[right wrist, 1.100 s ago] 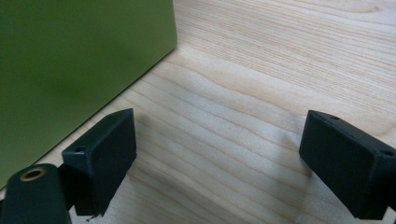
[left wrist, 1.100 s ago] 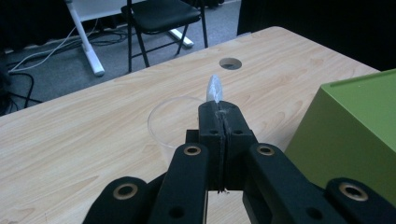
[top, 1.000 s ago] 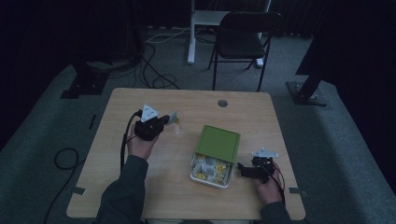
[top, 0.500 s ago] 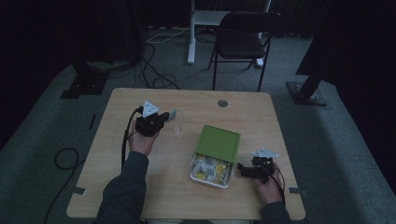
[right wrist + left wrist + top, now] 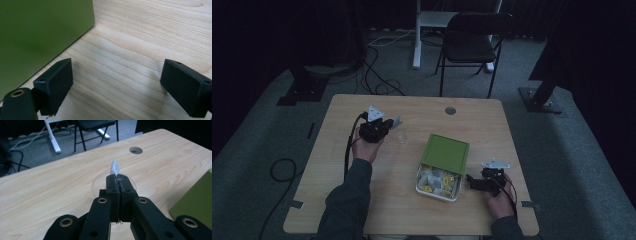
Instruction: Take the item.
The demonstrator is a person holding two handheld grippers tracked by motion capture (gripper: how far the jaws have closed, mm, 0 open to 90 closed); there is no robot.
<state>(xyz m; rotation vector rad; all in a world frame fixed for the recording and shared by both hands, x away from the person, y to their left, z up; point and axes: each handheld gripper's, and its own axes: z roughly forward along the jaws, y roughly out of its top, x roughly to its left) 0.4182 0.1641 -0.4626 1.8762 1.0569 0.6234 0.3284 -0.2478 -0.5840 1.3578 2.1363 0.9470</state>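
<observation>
The table (image 5: 337,200) is one pale wooden top with rounded corners and one cable hole (image 5: 450,110) near its far edge, ahead of the left fingertips. Bare wood lies open on every side of the left gripper (image 5: 117,178), as far as the near and left edges.

One tin (image 5: 437,196) sits between the two grippers, full of small white and yellow bits too small to tell apart. Its one green lid (image 5: 445,153) leans up from the far rim. In the right gripper view the lid's green face stands just left of the left finger.

The right gripper (image 5: 116,85) rests low over the wood just beside the tin, near the table's right edge. Its fingers are released and wide apart, with nothing but wood grain between them.

One clear disc (image 5: 100,182) lies flat on the table right under the left fingertips.

One small whitish piece (image 5: 114,167), the thing in hand, is pinched at its lower end between the left fingers, which are clenched on it though the jaws have just been opening a little. Its long axis runs on from the fingertips, out past them toward the hole and the far edge, its free end raised above the disc.
</observation>
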